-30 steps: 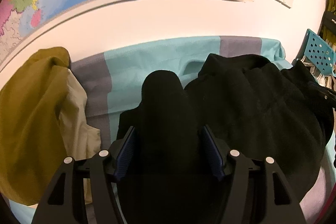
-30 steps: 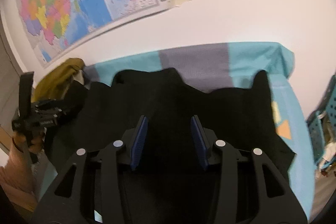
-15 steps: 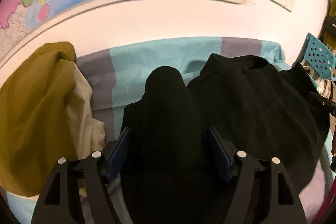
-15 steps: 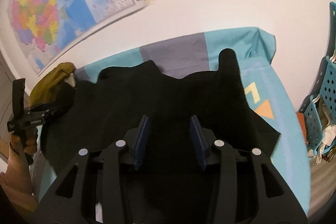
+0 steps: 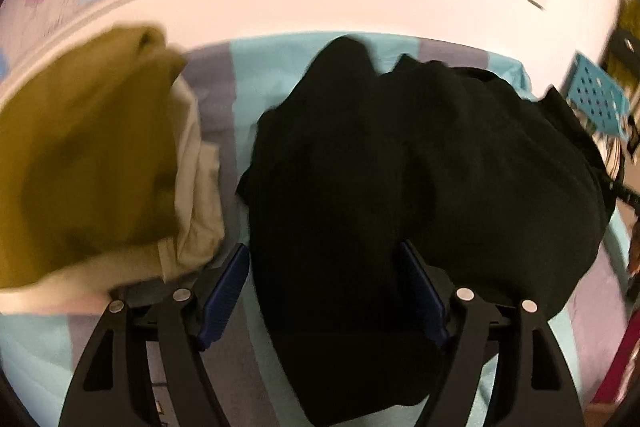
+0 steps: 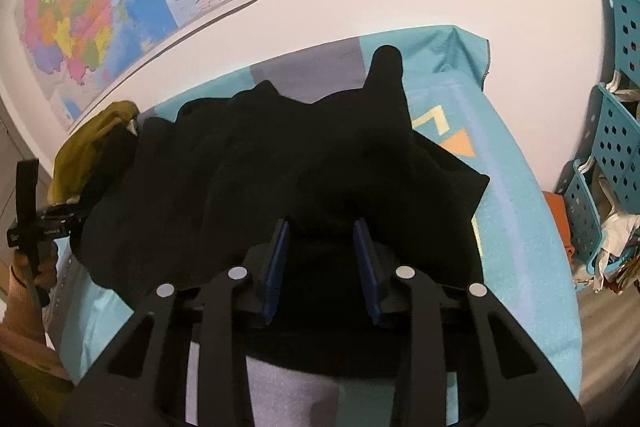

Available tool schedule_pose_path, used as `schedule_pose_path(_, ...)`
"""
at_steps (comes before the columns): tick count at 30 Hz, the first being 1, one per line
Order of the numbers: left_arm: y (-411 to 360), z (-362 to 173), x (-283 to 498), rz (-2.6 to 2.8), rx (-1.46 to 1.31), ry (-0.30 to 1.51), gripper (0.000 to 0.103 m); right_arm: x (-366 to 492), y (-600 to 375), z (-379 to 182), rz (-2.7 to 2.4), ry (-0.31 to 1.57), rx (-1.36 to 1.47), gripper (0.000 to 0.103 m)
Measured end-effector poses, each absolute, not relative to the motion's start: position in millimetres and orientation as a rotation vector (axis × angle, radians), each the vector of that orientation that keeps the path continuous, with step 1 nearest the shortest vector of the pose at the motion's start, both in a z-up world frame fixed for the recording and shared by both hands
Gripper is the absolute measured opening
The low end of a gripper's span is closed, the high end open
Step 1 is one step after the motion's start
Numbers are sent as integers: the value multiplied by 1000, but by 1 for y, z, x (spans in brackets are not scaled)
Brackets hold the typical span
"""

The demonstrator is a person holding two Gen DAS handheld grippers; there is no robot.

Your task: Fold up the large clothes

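Black top (image 5: 420,163) lay across the teal sheet (image 6: 516,195), spread left to right, far edge by the wall. Left gripper (image 5: 324,287) was spread wide around a sleeve, not pinching it. Right gripper (image 6: 322,259) was closing on the near hem between its pads.

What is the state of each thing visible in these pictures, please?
black garment: bunched on the bed, not yet folded flat.
olive garment: crumpled heap beside the black one.
left gripper: open, black cloth between its fingers.
right gripper: closing, black cloth between its fingers.
bed sheet: spread out, slightly wrinkled.
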State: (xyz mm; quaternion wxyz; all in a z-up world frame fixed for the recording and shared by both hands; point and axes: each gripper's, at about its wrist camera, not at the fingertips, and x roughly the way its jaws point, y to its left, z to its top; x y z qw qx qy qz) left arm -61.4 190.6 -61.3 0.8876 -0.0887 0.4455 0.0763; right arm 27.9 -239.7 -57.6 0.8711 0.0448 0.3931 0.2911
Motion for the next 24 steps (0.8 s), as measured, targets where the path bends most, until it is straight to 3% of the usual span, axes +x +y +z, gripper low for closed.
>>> schedule_pose_path(10, 208, -54, -130, 149, -360, 900, 78, -2, -243, -28, 618, 733, 88, 59)
schedule_pose_path(24, 161, -80, -138, -61, -547, 980, 82, -40, -251, -34, 714, 756, 215, 67)
